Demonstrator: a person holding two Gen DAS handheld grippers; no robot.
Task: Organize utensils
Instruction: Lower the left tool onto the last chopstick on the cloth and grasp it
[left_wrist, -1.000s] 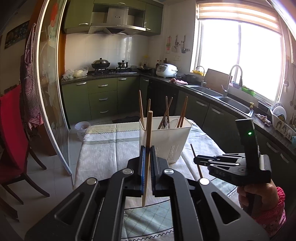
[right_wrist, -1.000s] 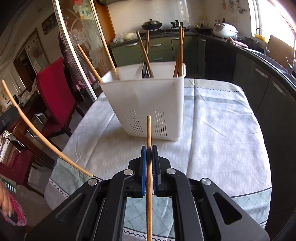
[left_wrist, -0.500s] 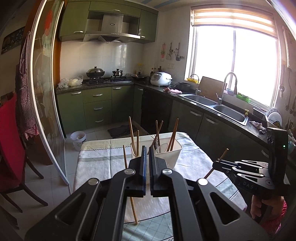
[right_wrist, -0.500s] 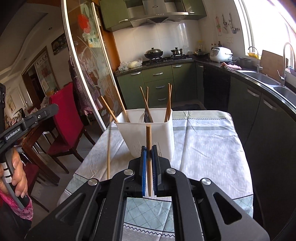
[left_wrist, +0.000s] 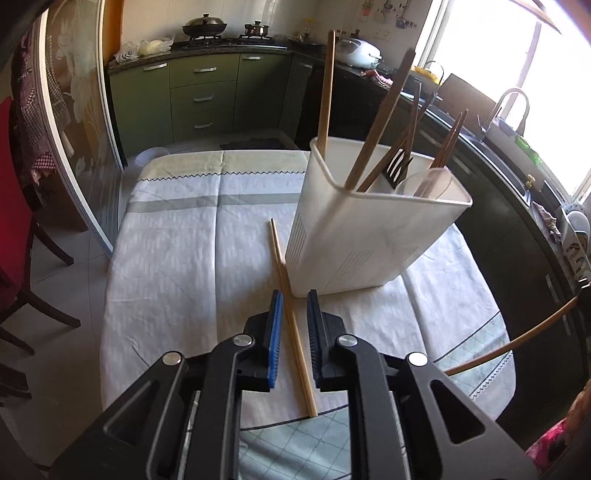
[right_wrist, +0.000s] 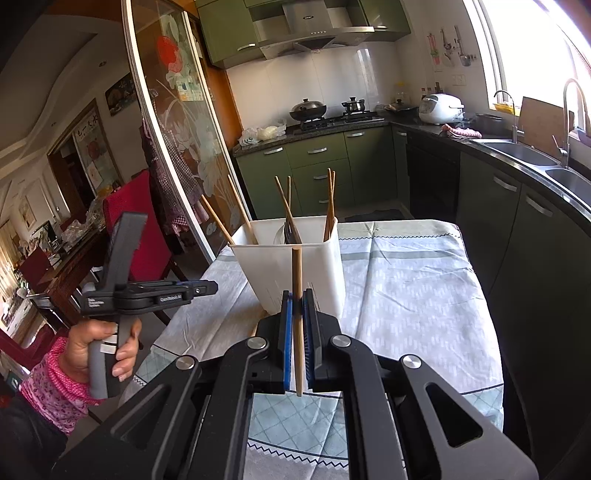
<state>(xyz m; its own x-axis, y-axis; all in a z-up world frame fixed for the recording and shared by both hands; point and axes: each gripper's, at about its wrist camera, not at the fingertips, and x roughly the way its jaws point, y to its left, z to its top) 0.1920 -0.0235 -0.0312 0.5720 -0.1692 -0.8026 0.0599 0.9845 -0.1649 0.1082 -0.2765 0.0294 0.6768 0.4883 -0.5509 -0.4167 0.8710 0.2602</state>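
A white plastic utensil holder (left_wrist: 369, 236) stands on the clothed table and holds several wooden chopsticks, a black fork and a clear spoon; it also shows in the right wrist view (right_wrist: 291, 269). A loose wooden chopstick (left_wrist: 291, 314) lies flat on the cloth beside the holder's left wall. My left gripper (left_wrist: 294, 299) is open and low over that chopstick, one finger on each side of it; it also shows in the right wrist view (right_wrist: 207, 286). My right gripper (right_wrist: 297, 299) is shut on another wooden chopstick (right_wrist: 297, 280), held upright in front of the holder.
The table (left_wrist: 177, 236) has a pale patterned cloth. A red chair (right_wrist: 136, 218) and a glass sliding door (right_wrist: 177, 147) stand to the left. Green cabinets (right_wrist: 317, 173) and a counter with a sink (right_wrist: 532, 155) run along the back and right.
My left gripper came down from a raised pose to the table and opened, and its chopstick now lies flat beside the holder. My right gripper still holds its chopstick.
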